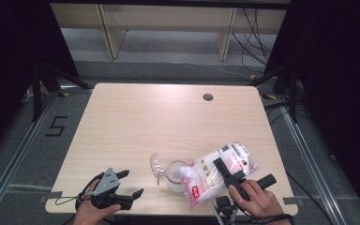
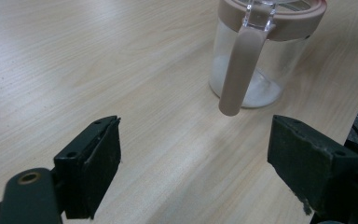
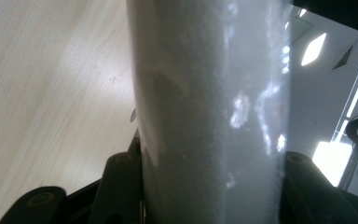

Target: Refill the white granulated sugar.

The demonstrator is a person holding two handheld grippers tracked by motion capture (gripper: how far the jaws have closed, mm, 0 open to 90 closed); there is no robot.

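The bag of white powder (image 1: 218, 172) is clamped between the jaws of the right gripper (image 1: 227, 174), its tilted body filling the gap from pad to pad and its lower corner held over the mouth of the clear jug (image 1: 171, 174) just beyond them. The jaws of the left gripper (image 1: 130, 183) are spread wide with nothing between them, and the jug, with its pink handle (image 2: 239, 70), is seen ahead of them on the worktop (image 1: 168, 117).

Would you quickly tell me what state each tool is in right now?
Left tool: open, holding nothing.
Right tool: closed on the white bag.
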